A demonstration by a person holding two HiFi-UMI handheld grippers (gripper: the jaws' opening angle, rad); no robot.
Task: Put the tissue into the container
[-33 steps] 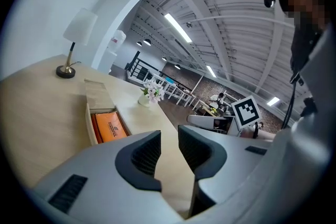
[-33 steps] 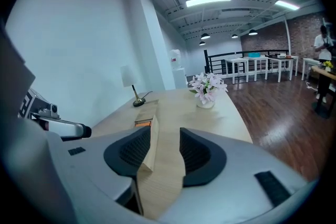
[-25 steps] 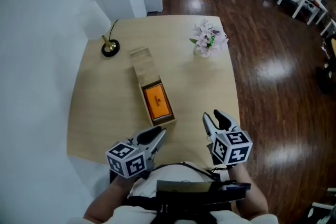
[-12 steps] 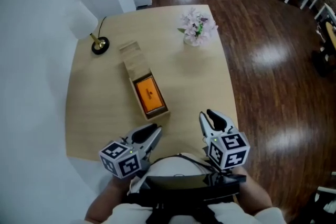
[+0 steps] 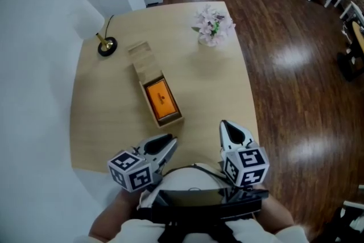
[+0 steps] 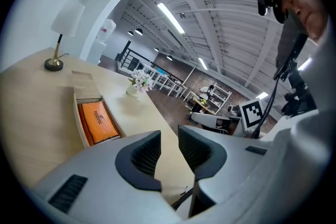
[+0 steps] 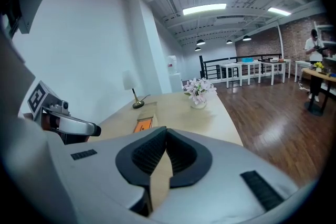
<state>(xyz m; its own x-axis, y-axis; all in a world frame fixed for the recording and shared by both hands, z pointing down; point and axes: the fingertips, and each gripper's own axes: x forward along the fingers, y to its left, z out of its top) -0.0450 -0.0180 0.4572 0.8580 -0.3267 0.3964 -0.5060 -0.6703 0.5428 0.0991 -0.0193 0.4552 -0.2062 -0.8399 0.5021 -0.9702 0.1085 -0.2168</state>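
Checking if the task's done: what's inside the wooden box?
An orange tissue pack lies flat in the open part of the wooden box. Anything under the pack, or under the lid at the far end, is covered.

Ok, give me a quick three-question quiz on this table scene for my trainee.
1. Pick one: what lies in the wooden box? A orange pack, B white cup, C nothing.
2. True or false: the left claw grips something.
3. Fill in: in the head view, the flowers stand near the table's far ___ corner.
Key: 1 A; 2 false, it is open and empty; 3 right.
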